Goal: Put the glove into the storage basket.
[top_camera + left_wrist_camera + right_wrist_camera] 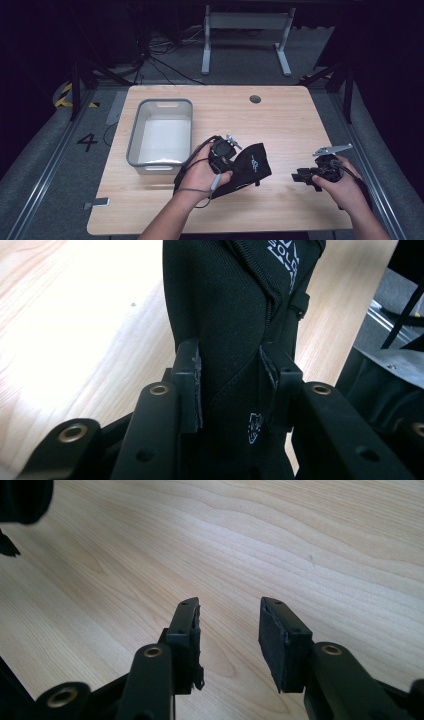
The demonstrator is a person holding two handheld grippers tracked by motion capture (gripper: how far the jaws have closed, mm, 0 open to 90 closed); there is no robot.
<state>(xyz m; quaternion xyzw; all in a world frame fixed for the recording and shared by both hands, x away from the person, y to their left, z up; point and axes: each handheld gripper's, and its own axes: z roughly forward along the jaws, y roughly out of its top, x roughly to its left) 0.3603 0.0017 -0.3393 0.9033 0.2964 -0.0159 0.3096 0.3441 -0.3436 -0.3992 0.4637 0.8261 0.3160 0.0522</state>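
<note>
Pouch [225, 315], black fabric, pinched in left gripper [231, 385] jaws; right gripper [227, 635] half open, empty. Next, probably lifting it into the bin [135, 145].

We see bare forearms, no sleeves. Both grippers are black: the left gripper [225, 150] trails a grey cable, the right gripper [305, 176] carries a grey three-cornered plate; brass-ringed screw holes by the fingers [185, 630].

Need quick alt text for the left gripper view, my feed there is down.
The left gripper is clamped on a black fabric pouch, its two black jaws pressing the cloth from either side. The pouch has a zip, white printed logos and a small strap at one edge, and it stands out over the light wooden table.
</note>
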